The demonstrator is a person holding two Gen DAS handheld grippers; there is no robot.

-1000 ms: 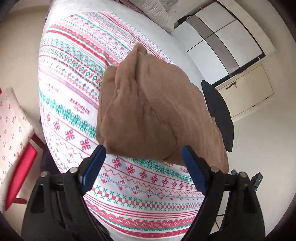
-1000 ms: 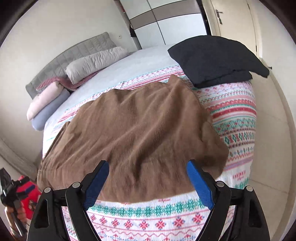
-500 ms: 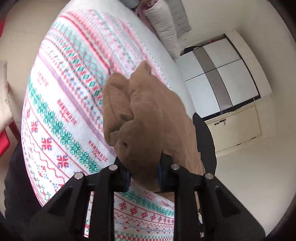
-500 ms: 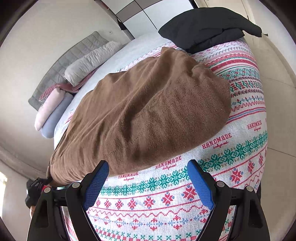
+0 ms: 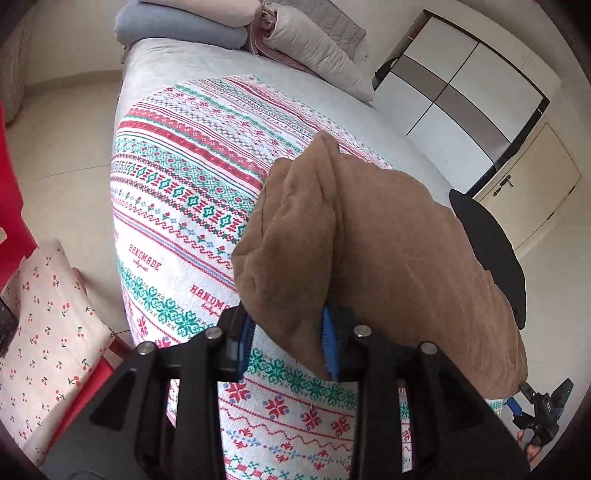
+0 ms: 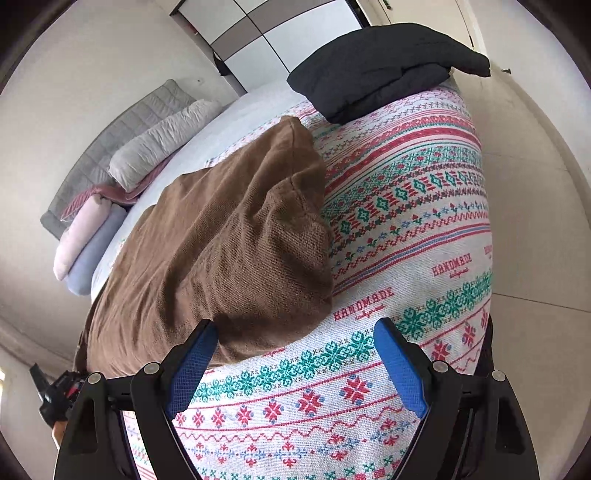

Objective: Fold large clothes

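A large brown knit garment (image 5: 388,251) lies on a bed with a patterned red, green and white cover (image 5: 177,192). My left gripper (image 5: 286,338) is shut on the garment's near left corner and holds that bunched corner a little above the cover. In the right wrist view the garment (image 6: 221,251) lies rumpled, its right edge doubled over. My right gripper (image 6: 295,362) is open and empty, just short of the garment's near edge, above the cover (image 6: 406,229).
A folded black garment (image 6: 376,66) lies at the bed's far corner. Pillows and rolled bedding (image 5: 229,26) are stacked at the headboard. A red chair with cherry-print cloth (image 5: 44,325) stands left of the bed. A wardrobe (image 5: 461,85) stands behind.
My left gripper shut on the garment's near left corner and lifted it, bunching the cloth. My right gripper stayed open as the garment's right side folded over toward the left.
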